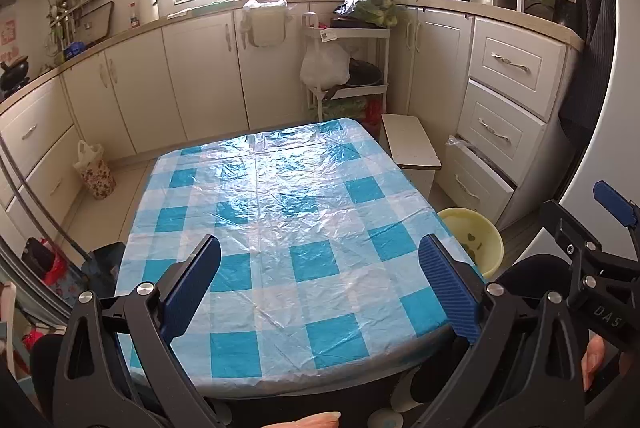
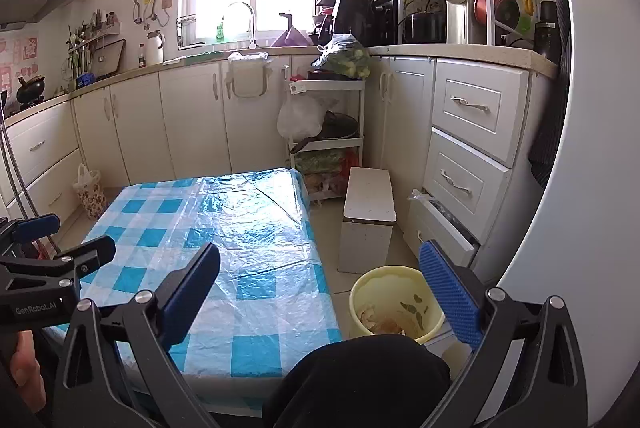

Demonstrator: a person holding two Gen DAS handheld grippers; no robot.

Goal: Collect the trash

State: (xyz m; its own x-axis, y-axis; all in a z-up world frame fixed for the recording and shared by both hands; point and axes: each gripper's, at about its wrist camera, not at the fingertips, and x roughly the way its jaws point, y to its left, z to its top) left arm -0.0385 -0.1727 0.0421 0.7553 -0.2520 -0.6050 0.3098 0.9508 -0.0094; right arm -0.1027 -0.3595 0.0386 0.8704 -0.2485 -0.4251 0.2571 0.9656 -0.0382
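A low table with a blue and white checked plastic cover (image 1: 280,228) fills the middle of the left wrist view; it also shows in the right wrist view (image 2: 224,248). Nothing lies on it. A yellow waste bin (image 2: 394,302) stands on the floor right of the table, holding crumpled scraps (image 2: 380,320); its rim shows in the left wrist view (image 1: 476,240). My left gripper (image 1: 320,284) is open and empty above the table's near edge. My right gripper (image 2: 320,292) is open and empty, between the table's right edge and the bin.
A white stool (image 2: 368,216) stands beyond the bin. White drawers (image 2: 460,168), the lowest pulled out, are on the right. A shelf trolley with bags (image 2: 324,120) stands behind the table. A flowered bag (image 1: 96,172) sits on the floor at left. A dark knee (image 2: 360,380) is below.
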